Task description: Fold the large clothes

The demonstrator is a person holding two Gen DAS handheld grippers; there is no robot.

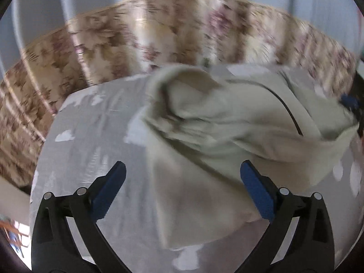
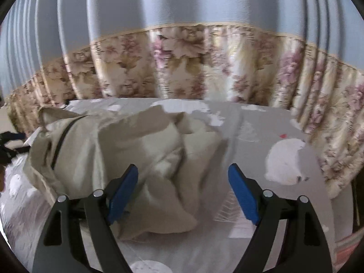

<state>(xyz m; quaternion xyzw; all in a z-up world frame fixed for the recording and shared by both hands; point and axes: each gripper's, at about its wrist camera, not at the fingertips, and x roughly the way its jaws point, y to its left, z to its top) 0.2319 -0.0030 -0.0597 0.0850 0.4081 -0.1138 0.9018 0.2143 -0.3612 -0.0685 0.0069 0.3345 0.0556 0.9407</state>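
Landmark: the crumpled beige garment (image 1: 204, 136), lying in a heap on the grey bed sheet (image 1: 95, 125) printed with white shapes.

Left of the garment, the left gripper (image 1: 182, 170) stands with its blue pads (image 1: 109, 191) spread wide; a flap of the garment lies between and beneath them, but neither pad presses on it. A dark strap or cord (image 1: 289, 113) crosses the garment's far right part in this view.

At the garment's right edge, the right gripper (image 2: 183, 173) is likewise wide apart, its left pad (image 2: 124, 193) over the cloth and its right pad (image 2: 242, 195) over bare sheet; nothing is clamped.

Behind the garment hangs a floral curtain (image 2: 182, 63) below pale blue drapery (image 2: 159, 2).
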